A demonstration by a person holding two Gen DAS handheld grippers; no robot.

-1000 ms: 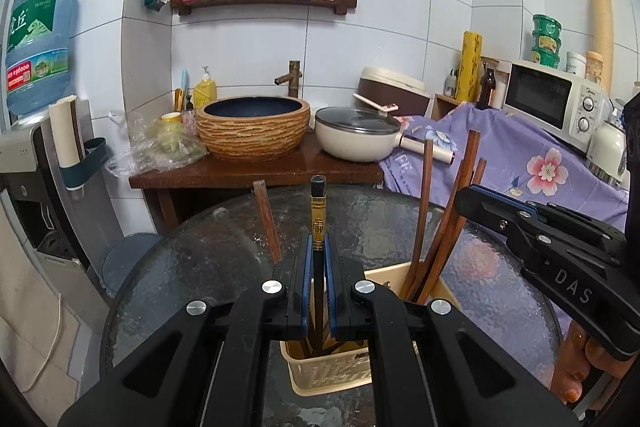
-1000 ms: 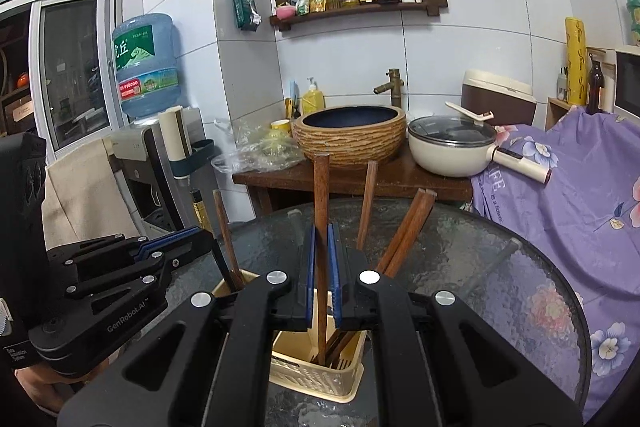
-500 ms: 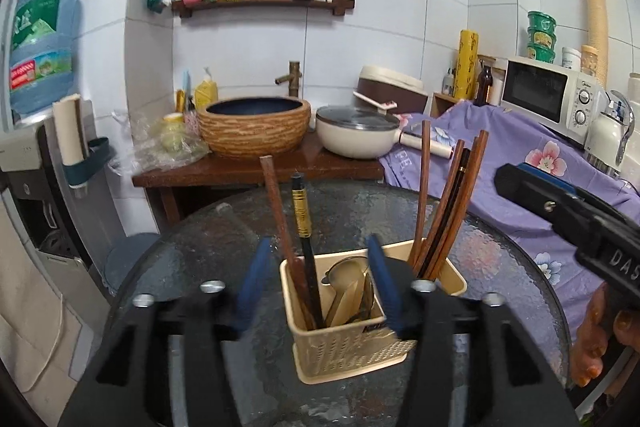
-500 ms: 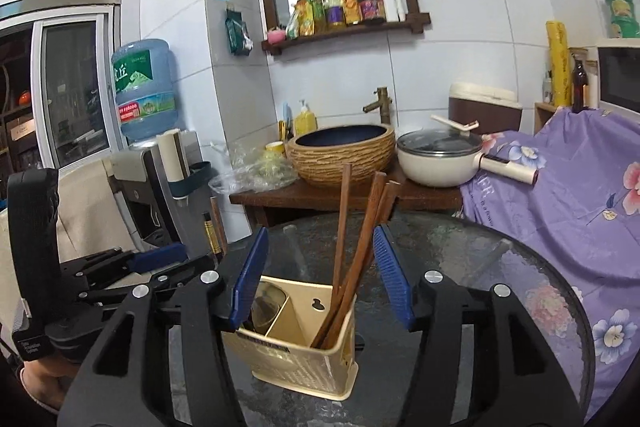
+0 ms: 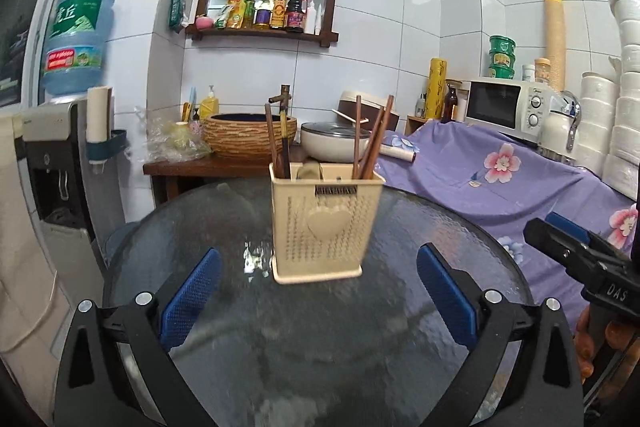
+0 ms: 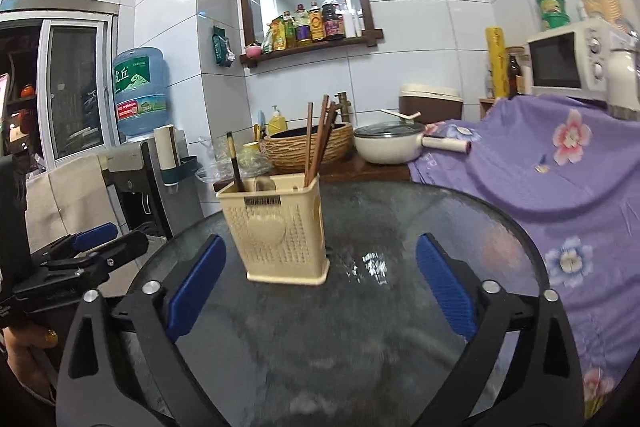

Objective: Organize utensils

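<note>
A cream plastic utensil caddy (image 5: 324, 223) with a heart on its front stands upright on the round glass table (image 5: 304, 339). Two dark chopsticks (image 5: 278, 143) stand in its left compartment, several brown chopsticks (image 5: 370, 141) in its right, and a spoon (image 5: 310, 171) in the middle. My left gripper (image 5: 318, 297) is open and empty, back from the caddy. In the right wrist view the caddy (image 6: 280, 227) stands ahead of my open, empty right gripper (image 6: 320, 291). The left gripper also shows at the left in the right wrist view (image 6: 80, 259), the right gripper at the right in the left wrist view (image 5: 580, 263).
Behind the table a wooden counter (image 5: 208, 167) holds a woven basin (image 5: 250, 137) and a lidded white pan (image 5: 336, 145). A purple flowered cloth (image 5: 500, 179) covers the right side below a microwave (image 5: 508, 107). A water dispenser (image 5: 52, 155) stands at the left.
Both grippers opened, let go of their chopsticks into the caddy, and pulled back and down from it. The caddy is now seen from the front, farther away.
</note>
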